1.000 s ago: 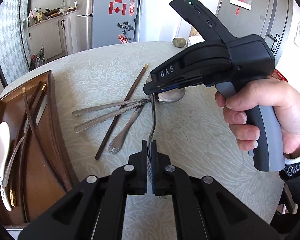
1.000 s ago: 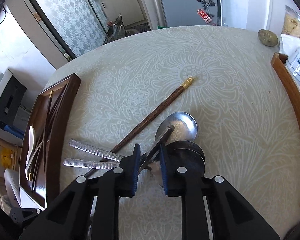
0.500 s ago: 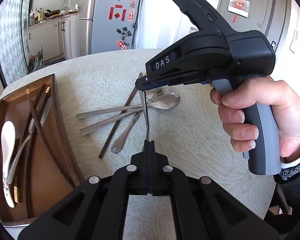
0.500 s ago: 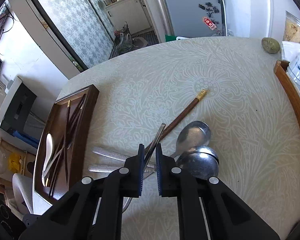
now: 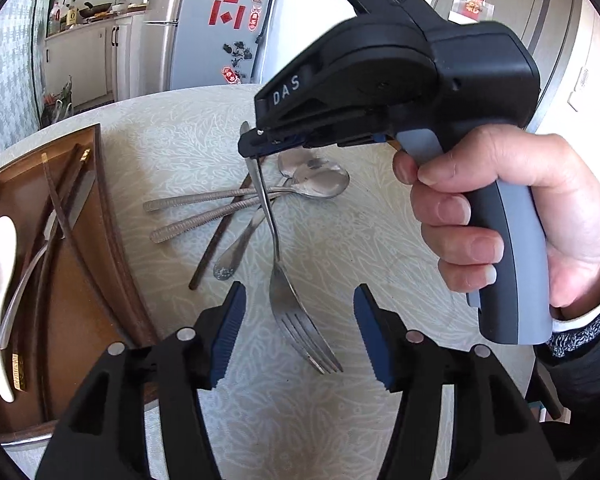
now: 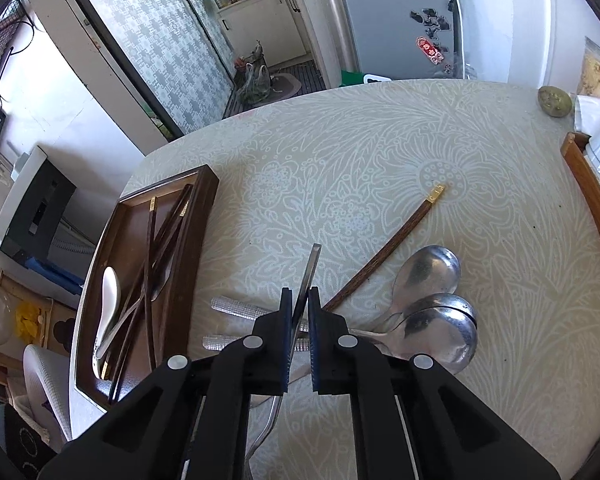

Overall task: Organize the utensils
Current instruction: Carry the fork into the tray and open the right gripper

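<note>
A steel fork (image 5: 284, 296) hangs tines-down above the table, its handle clamped in my right gripper (image 5: 252, 152). In the right wrist view the fork handle (image 6: 308, 276) sticks out between the shut pads of the right gripper (image 6: 299, 312). My left gripper (image 5: 298, 316) is open, its blue pads on either side of the fork's tines without touching. Steel spoons (image 5: 320, 180) (image 6: 440, 328) and a dark wooden chopstick (image 6: 392, 244) lie piled on the table. A brown wooden tray (image 5: 104, 216) (image 6: 188, 264) at the left holds chopsticks, a white ceramic spoon (image 5: 0, 264) and metal cutlery.
The round table has a pale floral cloth (image 6: 360, 152). A second wooden tray edge (image 6: 592, 208) with white dishes sits at the right, a small round stone (image 6: 554, 100) behind it. A fridge (image 5: 220, 20) and kitchen cabinets stand beyond the table.
My left gripper has opened and let go of the fork's tines. The right gripper keeps the handle and has lifted higher above the table.
</note>
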Tool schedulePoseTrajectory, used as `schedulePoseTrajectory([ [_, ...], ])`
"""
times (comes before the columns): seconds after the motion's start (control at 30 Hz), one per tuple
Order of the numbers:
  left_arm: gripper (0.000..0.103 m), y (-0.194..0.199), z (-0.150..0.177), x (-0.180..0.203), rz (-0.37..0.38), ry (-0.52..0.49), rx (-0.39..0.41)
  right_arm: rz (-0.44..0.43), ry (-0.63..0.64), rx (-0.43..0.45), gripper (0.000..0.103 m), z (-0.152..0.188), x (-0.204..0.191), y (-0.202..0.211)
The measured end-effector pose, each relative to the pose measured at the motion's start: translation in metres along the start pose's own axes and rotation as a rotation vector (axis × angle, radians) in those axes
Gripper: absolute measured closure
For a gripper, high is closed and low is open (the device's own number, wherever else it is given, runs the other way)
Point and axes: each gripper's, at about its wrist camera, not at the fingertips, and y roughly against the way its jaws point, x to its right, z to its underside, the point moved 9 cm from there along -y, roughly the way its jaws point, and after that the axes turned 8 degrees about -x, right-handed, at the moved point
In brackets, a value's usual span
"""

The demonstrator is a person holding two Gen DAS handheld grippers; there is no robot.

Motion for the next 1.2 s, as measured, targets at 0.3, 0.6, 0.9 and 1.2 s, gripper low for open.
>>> schedulePoseTrajectory([
  [0.3, 0.074, -0.024, 0.005, 0.005, -0.052, -0.003, -0.072, -0.015, 0.005, 0.021, 0.096, 0.005, 0.004, 0.015],
  [0.6, 0.085, 0.006, -0.006, -0.012, -0.091, 0.015, -0.003, -0.045, 0.021, 0.043, 0.094, -0.006, -0.009, 0.028],
  [0.9, 0.087, 0.054, -0.005, -0.072, -0.214, 0.076, 0.045, -0.103, 0.157, 0.027, 0.094, -0.033, -0.099, 0.008],
  [1.2, 0.089, 0.062, 0.01, -0.131, -0.283, 0.164, 0.004, -0.155, 0.201, -0.05, 0.094, -0.041, -0.15, -0.05],
])
